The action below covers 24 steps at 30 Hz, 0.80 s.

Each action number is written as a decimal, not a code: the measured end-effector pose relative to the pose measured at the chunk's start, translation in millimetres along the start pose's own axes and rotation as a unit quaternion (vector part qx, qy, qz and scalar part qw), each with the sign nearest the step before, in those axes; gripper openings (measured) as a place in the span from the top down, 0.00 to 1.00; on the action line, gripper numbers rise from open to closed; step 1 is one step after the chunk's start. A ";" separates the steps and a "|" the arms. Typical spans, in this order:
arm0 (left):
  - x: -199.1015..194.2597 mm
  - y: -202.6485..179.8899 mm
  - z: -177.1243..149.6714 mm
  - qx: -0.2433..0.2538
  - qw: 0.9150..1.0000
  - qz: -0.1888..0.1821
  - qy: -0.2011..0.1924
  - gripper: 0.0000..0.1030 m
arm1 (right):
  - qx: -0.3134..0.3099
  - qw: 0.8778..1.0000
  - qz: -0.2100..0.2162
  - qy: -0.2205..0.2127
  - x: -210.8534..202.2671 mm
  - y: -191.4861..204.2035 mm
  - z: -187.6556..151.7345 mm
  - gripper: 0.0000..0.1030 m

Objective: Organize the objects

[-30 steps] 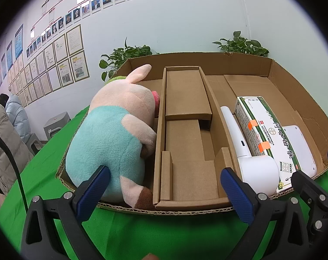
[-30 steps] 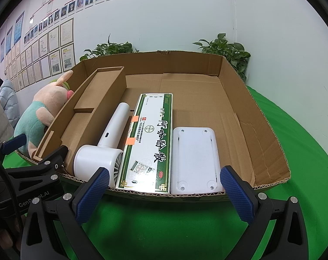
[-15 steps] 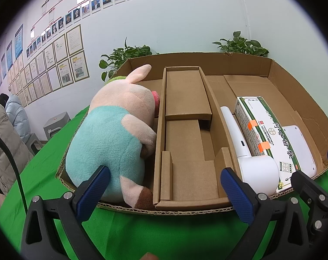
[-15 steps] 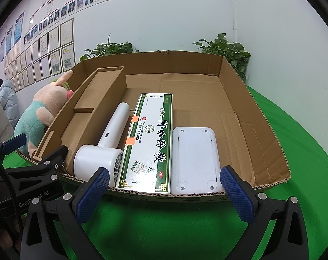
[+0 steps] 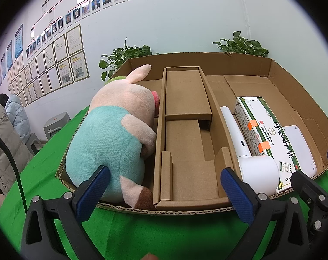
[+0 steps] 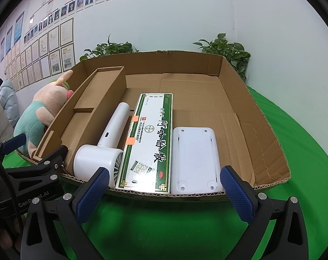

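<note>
Only left view shows plush pig (image 5: 112,134) whole

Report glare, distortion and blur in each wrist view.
Left wrist: heavy fisheye bowing with a black vignette; plush pig sharp, no glare. Right wrist: same bowing; bright glare on the near end of the green-and-white box; white flat device evenly lit.

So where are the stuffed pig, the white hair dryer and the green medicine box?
stuffed pig (image 5: 103,138), left wrist view, on its teal body.
hair dryer (image 6: 94,162), right wrist view, on its round head.
medicine box (image 6: 151,140), right wrist view, on its white top.
</note>
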<state>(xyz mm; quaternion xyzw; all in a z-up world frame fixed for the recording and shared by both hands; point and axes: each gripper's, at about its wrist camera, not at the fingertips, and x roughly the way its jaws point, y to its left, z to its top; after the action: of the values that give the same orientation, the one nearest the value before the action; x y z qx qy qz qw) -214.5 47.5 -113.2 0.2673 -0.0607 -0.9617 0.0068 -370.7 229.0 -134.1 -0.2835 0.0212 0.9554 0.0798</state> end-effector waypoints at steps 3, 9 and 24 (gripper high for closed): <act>0.0 0.1 0.0 0.000 1.000 0.000 0.000 0.01 | 0.000 1.000 0.001 0.000 -1.0 -0.5 -0.7 0.00; -0.1 0.0 0.1 0.000 1.000 0.000 0.000 0.01 | 0.000 1.000 0.000 0.000 -3.8 0.6 -2.3 0.00; -0.2 0.0 0.2 0.000 1.000 -0.001 0.000 0.01 | 0.000 1.000 0.000 0.000 -5.0 0.8 -2.8 0.00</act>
<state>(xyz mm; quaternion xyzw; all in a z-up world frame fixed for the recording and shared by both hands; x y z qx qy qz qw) -214.4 47.5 -113.0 0.2674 -0.0606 -0.9616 0.0062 -365.3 227.3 -133.7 -0.2837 0.0208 0.9553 0.0800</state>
